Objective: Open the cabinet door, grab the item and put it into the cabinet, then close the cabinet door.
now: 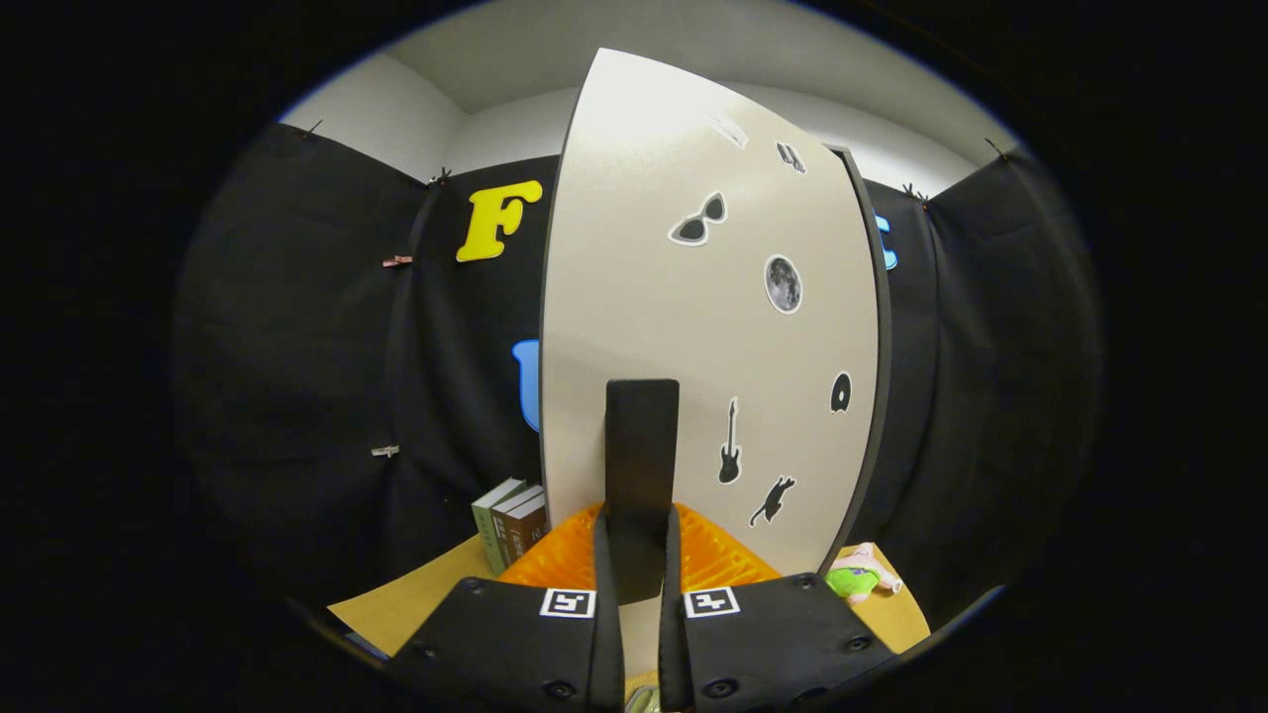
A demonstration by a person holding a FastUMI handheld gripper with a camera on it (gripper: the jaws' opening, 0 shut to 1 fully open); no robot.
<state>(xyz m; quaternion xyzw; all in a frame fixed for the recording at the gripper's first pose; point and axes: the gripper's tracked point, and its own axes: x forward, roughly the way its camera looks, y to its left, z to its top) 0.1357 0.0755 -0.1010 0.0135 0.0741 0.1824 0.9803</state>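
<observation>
The jaws are closed around the dark handle (642, 451) of the cabinet door (693, 327), one finger on each side of it, and the gripper (642, 555) appears clamped on it; the handle rises upright from between the fingertips and stands well above them. The door itself lies just beyond the fingers, its pale face with small stickers turned toward them and its dark edge (877, 347) off to the right.

The grip is taken low on the handle, so a slip is judged possible if the pull is made at an angle to the door's swing: the flat handle could slide out from between the fingers. A pull that ignores the hinge arc could also twist the handle in the jaws or drag the cabinet across the table (406, 604).

The item to be stored is taken to be the small green and pink toy (857, 579), which lies on the table to the right of the fingers, near the foot of the door's edge. It could be struck by the door if that edge is swung over it. Some books (510, 525) stand to the left, beyond the fingers.

The gripper is held roughly level and pointed straight at the door, with the fingers side by side. Whether the door is ajar cannot be told.
</observation>
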